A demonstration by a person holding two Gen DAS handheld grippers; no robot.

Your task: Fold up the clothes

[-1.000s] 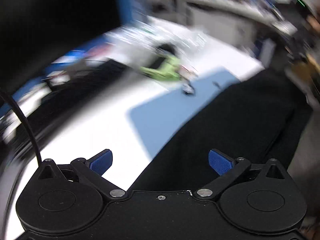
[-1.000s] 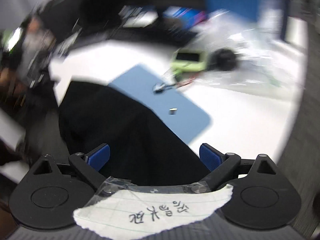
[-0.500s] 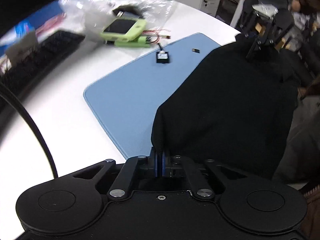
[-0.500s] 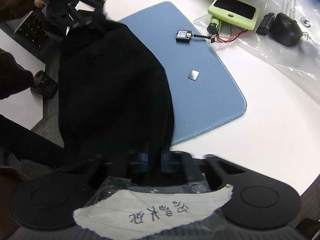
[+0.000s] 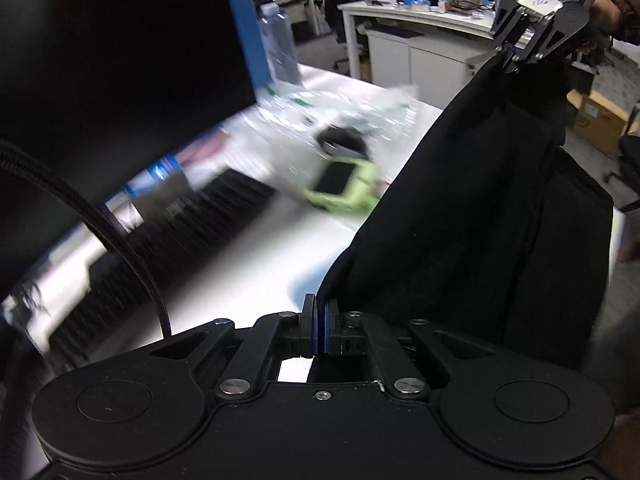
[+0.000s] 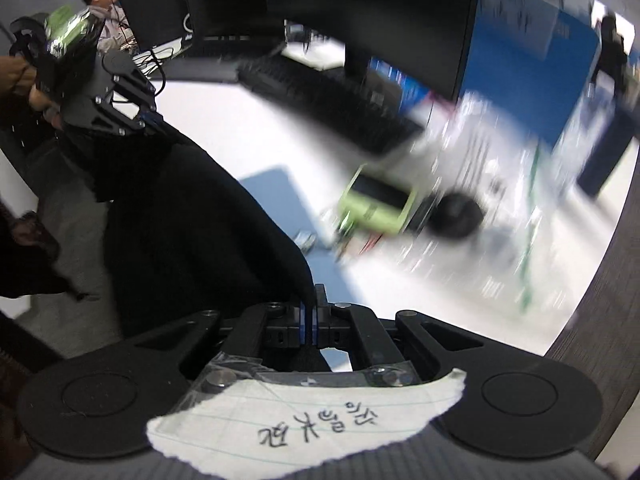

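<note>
A black garment (image 5: 480, 208) hangs in the air, stretched between my two grippers. My left gripper (image 5: 319, 320) is shut on one corner of it at the bottom of the left wrist view. My right gripper (image 5: 512, 62) shows at the top right there, shut on the other corner. In the right wrist view my right gripper (image 6: 309, 320) is shut on the garment (image 6: 192, 224), and my left gripper (image 6: 150, 122) pinches its far corner at the upper left. The cloth drapes down over the table's near edge.
A white table (image 6: 224, 120) carries a blue mat (image 6: 272, 184), a green-cased phone (image 5: 344, 188), a black keyboard (image 6: 332, 100), a black mouse (image 6: 456, 216) and plastic bags (image 5: 360, 108). A dark monitor (image 5: 120, 60) stands at the left. A person (image 6: 104, 8) sits behind.
Both grippers went from open above the garment to shut on its corners. They have since lifted the garment off the mat and table and hold it spread in the air.
</note>
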